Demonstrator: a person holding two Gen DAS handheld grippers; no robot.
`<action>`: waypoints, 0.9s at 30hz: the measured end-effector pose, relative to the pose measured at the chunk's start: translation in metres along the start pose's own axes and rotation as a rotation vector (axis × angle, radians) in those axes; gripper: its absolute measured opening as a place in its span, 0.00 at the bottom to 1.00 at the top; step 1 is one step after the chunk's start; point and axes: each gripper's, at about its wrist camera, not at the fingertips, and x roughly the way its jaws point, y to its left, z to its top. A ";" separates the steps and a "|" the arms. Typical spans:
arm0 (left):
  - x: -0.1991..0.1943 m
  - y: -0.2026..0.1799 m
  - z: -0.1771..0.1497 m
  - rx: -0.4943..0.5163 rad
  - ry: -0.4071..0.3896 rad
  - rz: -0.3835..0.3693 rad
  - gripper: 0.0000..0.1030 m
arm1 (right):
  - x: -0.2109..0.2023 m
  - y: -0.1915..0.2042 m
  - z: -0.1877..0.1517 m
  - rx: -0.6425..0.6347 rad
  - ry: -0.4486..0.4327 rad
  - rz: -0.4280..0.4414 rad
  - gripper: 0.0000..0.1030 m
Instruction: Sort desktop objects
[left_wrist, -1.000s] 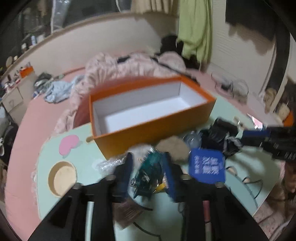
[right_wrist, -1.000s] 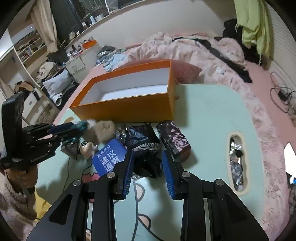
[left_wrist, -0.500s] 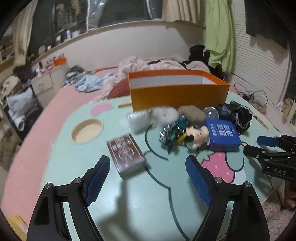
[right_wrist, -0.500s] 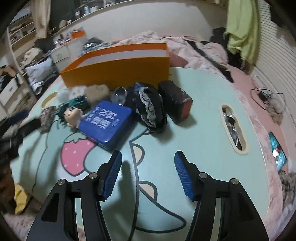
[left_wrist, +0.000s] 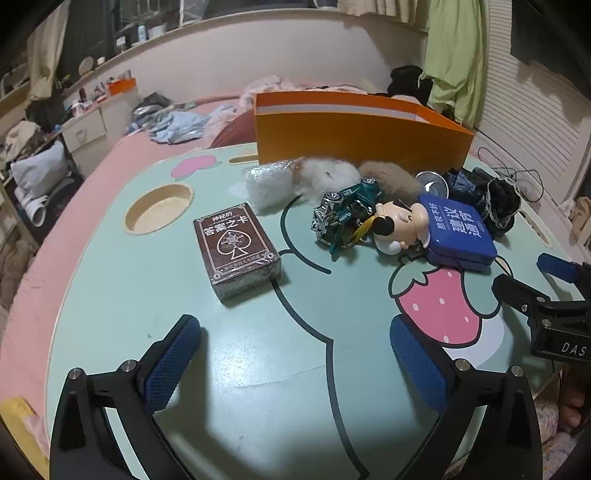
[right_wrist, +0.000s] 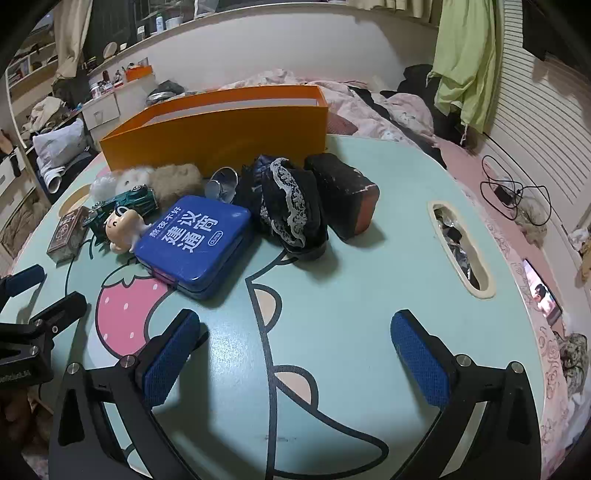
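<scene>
An orange box (left_wrist: 362, 133) stands at the back of the green table (left_wrist: 258, 369); it also shows in the right wrist view (right_wrist: 221, 136). In front lie a brown card deck (left_wrist: 236, 249), a green toy car (left_wrist: 343, 218), a cartoon figure (left_wrist: 399, 225), a blue tin (left_wrist: 458, 232), fur balls (left_wrist: 328, 177), black lace cloth (right_wrist: 291, 206) and a dark box (right_wrist: 343, 194). My left gripper (left_wrist: 295, 365) is open and empty near the table's front, short of the deck. My right gripper (right_wrist: 295, 363) is open and empty in front of the blue tin (right_wrist: 195, 240).
The table has a round cup hole (left_wrist: 159, 208) at left and a long slot (right_wrist: 460, 249) with small items at right. A pink bed with clothes lies behind the box. A phone (right_wrist: 543, 295) lies beyond the table's right edge.
Both grippers have pulled back from the pile and opened wide. The left gripper let go of the green toy car, which now lies on the table.
</scene>
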 end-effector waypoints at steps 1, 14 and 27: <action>0.000 -0.001 -0.001 0.001 0.001 -0.001 0.99 | 0.000 0.000 0.000 -0.001 0.000 0.001 1.00; -0.017 0.048 0.008 -0.177 -0.089 -0.128 0.97 | -0.004 -0.017 -0.005 0.074 -0.028 0.041 1.00; 0.028 0.052 0.042 -0.154 0.032 0.015 0.49 | -0.016 -0.041 0.051 0.171 -0.098 0.100 0.96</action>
